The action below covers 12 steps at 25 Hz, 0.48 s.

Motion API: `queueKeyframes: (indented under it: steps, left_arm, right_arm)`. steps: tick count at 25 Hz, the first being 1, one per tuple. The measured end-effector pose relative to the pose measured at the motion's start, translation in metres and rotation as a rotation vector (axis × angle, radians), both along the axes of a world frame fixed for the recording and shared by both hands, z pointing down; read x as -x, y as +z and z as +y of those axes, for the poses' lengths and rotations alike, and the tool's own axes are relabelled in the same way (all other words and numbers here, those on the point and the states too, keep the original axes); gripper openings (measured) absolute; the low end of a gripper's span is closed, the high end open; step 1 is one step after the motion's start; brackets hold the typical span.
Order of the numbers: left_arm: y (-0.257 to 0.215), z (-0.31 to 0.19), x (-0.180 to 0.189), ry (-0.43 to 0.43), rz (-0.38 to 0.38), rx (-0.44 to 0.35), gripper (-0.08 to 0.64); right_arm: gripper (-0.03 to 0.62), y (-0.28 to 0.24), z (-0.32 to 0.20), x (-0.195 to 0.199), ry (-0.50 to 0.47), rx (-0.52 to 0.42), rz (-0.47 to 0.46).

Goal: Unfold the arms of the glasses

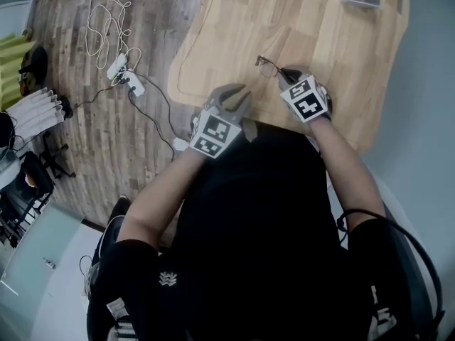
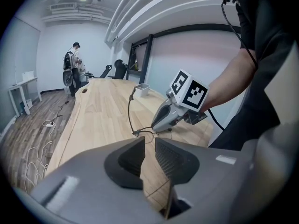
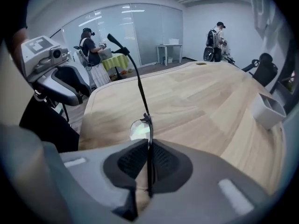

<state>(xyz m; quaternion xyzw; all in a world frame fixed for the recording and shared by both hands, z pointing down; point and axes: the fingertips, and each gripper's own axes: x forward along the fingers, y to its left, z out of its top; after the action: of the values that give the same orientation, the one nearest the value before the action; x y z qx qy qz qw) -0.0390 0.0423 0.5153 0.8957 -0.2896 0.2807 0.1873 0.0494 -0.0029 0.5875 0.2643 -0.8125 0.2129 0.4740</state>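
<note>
Glasses (image 1: 269, 66) are low over the wooden table (image 1: 234, 20), near its near-right edge. The right gripper (image 1: 284, 73) is clamped on the thin frame, and one arm stands up. The left gripper (image 1: 238, 94), just to the near left, has its jaws slightly apart and empty. I'd hold the right clamp steady, hook the other arm near its hinge and swing it out slowly, without twisting.

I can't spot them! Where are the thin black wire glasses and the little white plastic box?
thin black wire glasses (image 3: 139, 130), right gripper view, on the lens.
little white plastic box (image 3: 266, 115), right gripper view, on its side wall.
</note>
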Motion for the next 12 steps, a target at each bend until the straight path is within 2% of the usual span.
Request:
queueKeyframes:
  steps: [4, 9, 12]
  left_arm:
    - [-0.002, 0.003, -0.002, 0.019, -0.001, -0.003, 0.075]
    - [-0.005, 0.0, -0.005, 0.029, 0.005, -0.008, 0.075]
    - [-0.009, -0.006, -0.014, 0.026, 0.033, -0.006, 0.083]
  right_arm:
    - [0.026, -0.003, 0.003, 0.002, -0.033, -0.007, 0.004]
    - [0.023, -0.022, 0.004, 0.003, -0.039, -0.085, -0.052]
    - [0.023, -0.033, 0.01, 0.005, -0.063, -0.138, -0.115]
